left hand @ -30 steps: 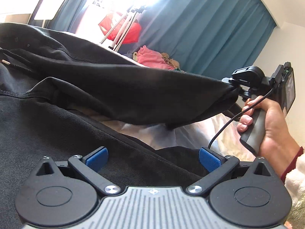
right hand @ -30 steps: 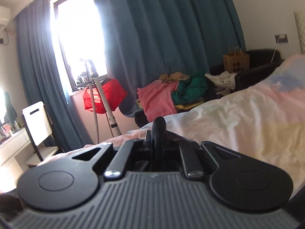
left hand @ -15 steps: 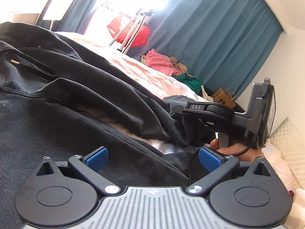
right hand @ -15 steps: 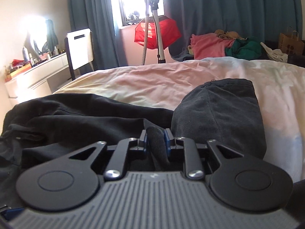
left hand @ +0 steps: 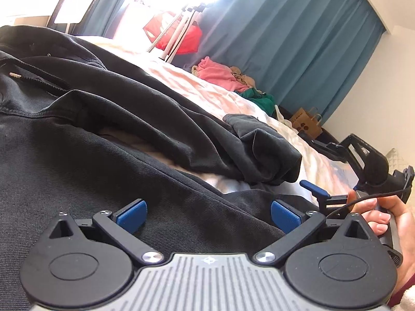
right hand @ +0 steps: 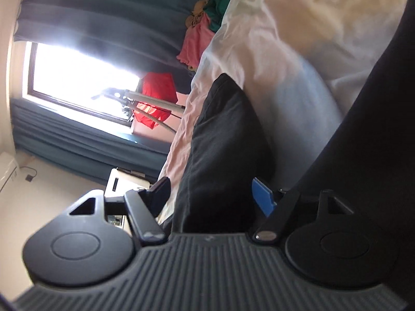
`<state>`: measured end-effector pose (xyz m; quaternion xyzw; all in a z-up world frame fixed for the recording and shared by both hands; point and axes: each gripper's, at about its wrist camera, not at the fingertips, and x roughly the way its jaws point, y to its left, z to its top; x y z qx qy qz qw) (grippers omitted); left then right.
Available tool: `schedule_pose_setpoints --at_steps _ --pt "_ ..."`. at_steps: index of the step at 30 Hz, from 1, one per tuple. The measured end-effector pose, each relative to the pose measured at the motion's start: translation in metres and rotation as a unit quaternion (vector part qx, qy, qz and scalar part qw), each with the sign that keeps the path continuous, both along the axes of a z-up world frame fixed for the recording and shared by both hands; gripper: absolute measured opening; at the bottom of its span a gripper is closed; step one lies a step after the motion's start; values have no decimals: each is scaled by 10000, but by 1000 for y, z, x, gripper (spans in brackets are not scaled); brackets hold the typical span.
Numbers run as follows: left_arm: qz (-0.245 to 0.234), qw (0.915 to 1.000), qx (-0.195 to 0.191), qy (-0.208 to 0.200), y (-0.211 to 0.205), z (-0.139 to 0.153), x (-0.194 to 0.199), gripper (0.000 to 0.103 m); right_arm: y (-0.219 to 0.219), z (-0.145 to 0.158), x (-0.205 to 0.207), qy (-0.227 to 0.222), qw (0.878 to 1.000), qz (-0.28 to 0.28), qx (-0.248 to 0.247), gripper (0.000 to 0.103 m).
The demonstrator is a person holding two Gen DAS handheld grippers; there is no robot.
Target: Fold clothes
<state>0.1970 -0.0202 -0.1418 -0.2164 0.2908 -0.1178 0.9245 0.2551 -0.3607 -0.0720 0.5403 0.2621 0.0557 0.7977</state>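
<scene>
A black denim jacket (left hand: 129, 129) lies spread over the pale bed sheet (left hand: 207, 93). Its sleeve (left hand: 264, 153) stretches to the right and rests crumpled on the sheet. My left gripper (left hand: 207, 212) hovers just over the jacket's body, open, with nothing pinched between its blue pads. At the right edge a hand (left hand: 389, 215) holds my right gripper (left hand: 320, 168), rolled onto its side. In the right wrist view the sleeve (right hand: 223, 134) runs between the right gripper's (right hand: 211, 194) jaws, which are opening. Its pads stand apart from the cloth.
A pile of pink and green clothes (left hand: 220, 73) sits beyond the bed, near a brown paper bag (left hand: 306, 124). A stand with a red item (left hand: 176, 36) is by the bright window and teal curtains (left hand: 298, 39). A white chair (left hand: 77, 2) stands far left.
The right gripper came down with the sleeve end, which now lies on the bed. It rolled onto its side and its jaws went from shut on the cloth to apart. The left gripper stayed put.
</scene>
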Motion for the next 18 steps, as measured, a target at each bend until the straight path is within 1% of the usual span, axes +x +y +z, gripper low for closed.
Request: schedule_pose_setpoints --at_steps 1,4,6,8,9,10,11,12,13,15,18 --pt "6 10000 6 2 0 0 -1 103 -6 -2 -1 30 9999 -135 -36 72" --pt "23 10000 54 -7 -3 0 -1 103 -8 10 16 51 9981 -166 -591 72" --pt "32 9999 112 -37 -5 0 0 103 1 27 33 -54 9928 -112 -1193 72" --pt "40 9998 173 -43 -7 0 2 103 21 48 59 -232 9813 101 -1909 72" --pt "37 9998 203 -52 -8 -1 3 103 39 56 76 -220 9710 375 -2351 73" --pt "33 9997 232 -64 -9 -2 4 103 59 63 93 -200 9577 661 -2793 73" --pt "29 9996 258 -74 -10 -2 5 103 78 71 110 -179 9416 944 -3226 73" --pt "17 9996 281 -83 -10 -4 6 103 97 78 127 -158 9228 1225 -3650 72" --pt "3 9995 294 -87 -11 -5 7 103 121 80 143 -53 8980 1476 -4145 72" --pt "-28 9995 314 -93 -11 -7 9 103 160 75 168 219 8529 1916 -4851 71" --pt "-54 9994 314 -99 -12 -9 11 103 198 53 190 641 8001 2250 -5524 70"
